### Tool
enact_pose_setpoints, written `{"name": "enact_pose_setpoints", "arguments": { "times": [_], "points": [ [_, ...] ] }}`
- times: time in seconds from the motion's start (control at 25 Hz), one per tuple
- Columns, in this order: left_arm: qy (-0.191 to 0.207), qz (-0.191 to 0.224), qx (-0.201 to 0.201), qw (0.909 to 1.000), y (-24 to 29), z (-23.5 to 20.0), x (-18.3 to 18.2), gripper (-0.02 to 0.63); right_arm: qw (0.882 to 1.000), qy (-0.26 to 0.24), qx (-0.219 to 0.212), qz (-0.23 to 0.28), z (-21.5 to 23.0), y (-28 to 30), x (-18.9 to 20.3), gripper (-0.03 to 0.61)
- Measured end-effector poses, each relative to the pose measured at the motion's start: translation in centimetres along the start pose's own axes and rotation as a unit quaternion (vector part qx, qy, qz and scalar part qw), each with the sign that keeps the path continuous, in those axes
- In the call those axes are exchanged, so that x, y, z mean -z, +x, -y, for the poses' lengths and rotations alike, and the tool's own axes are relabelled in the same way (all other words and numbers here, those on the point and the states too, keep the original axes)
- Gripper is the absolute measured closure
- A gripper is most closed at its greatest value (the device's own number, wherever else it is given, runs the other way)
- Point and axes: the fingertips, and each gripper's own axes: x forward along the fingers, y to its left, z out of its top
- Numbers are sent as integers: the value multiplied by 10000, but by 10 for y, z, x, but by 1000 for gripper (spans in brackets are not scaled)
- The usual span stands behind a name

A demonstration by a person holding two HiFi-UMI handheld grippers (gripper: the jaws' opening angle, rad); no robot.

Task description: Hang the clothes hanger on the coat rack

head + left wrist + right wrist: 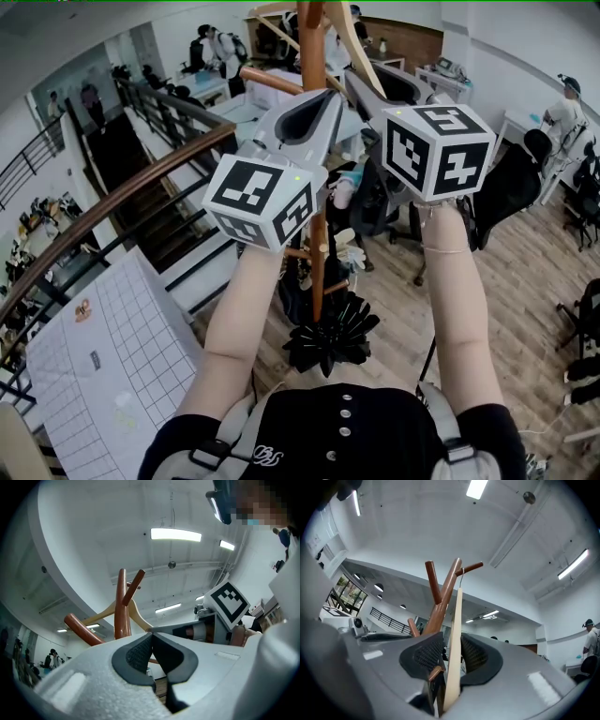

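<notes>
Where the coat rack [440,603] branches into upper pegs, clothes hanger [457,609] hung by its hook on one peg [471,567], wooden arm flanked by the released jaws of the right hand-held gripper [452,645], left hand-held gripper [152,636] clenched, nothing held.

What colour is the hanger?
The hanger is pale beige wood, clearest in the right gripper view.
</notes>
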Motion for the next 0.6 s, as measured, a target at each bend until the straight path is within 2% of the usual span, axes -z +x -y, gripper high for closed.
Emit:
{"name": "enact_pose_setpoints", "arguments": {
  "times": [0.4,0.6],
  "points": [
    [-64,-124,-27,9999,-9,19,13,614,9989,-11,-9,467,-12,-37,-13,449],
    [171,-208,-127,9996,-15,28,16,614,9973,-41,30,730,-16,-57,-22,442]
  ]
}}
